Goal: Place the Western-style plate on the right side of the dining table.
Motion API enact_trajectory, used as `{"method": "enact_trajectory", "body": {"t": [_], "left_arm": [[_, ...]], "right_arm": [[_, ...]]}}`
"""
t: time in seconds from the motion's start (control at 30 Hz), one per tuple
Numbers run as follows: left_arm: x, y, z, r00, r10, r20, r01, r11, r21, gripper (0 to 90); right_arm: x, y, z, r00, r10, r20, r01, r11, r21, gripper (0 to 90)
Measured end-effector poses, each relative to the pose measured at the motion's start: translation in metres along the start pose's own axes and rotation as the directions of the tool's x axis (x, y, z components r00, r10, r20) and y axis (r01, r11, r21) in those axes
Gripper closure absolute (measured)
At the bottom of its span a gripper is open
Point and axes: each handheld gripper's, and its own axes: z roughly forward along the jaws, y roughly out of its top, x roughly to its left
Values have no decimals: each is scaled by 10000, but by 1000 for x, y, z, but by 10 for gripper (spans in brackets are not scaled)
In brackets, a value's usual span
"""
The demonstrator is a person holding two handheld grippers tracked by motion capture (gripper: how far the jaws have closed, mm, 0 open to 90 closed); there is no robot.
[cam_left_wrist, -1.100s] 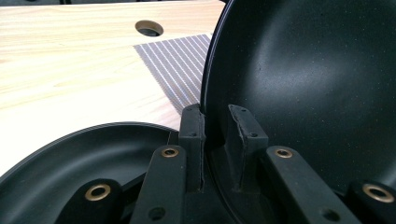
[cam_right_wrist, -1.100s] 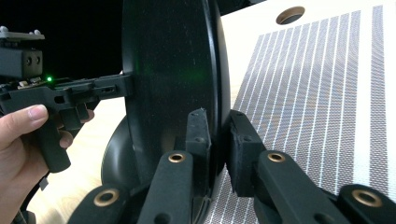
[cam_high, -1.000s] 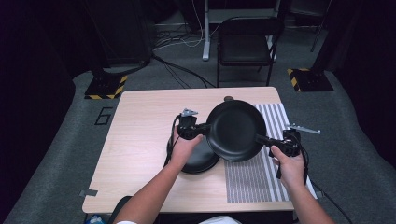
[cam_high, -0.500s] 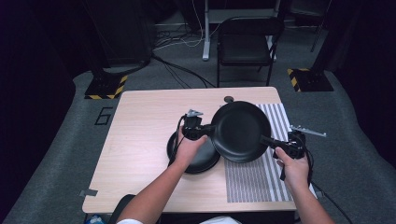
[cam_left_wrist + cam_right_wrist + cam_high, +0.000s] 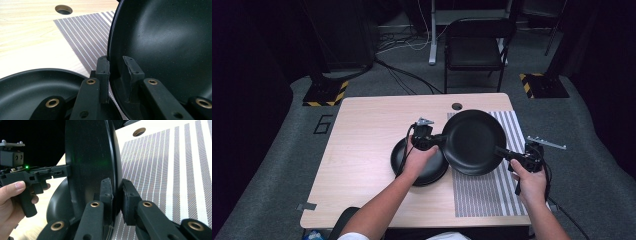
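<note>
Dark room, grey carpet floor (image 5: 272,165), black folding chair (image 5: 476,47) beyond the wooden table (image 5: 357,150).

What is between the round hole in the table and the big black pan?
Between the hole and the held pan lies bare table and the stripy mat's edge, seen in the high view.

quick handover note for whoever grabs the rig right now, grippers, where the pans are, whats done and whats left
Left gripper: shut on the rim of the upper pan, at its left edge.
Right gripper: shut on the same pan's rim, at the opposite edge.
Upper pan: held between both grippers over the striped mat, partly overlapping the lower pan.
Lower pan: rests on the table, left of the mat, under the left hand.
Done: the upper pan is gripped on both sides and looks lifted off the lower one.
Left: probably set it down flat on the mat, then let go on both sides.
</note>
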Motion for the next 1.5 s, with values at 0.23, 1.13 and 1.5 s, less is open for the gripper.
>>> {"method": "enact_trajectory", "body": {"t": [0.23, 1.13, 1.5], "left_arm": [[-3, 0, 4, 10000, 1, 82, -1, 10000, 81, 760], [-12, -4, 27, 9991, 79, 407, -98, 9988, 471, 766], [-14, -8, 37, 9988, 8, 483, -40, 9979, 646, 766]], "right_arm": [[-4, 0, -4, 9999, 114, 35, -114, 9999, -50, 812], [-25, -6, -13, 9982, 518, 291, -513, 9985, -167, 815], [-34, -7, -12, 9974, 589, 426, -584, 9982, -124, 817]]}}
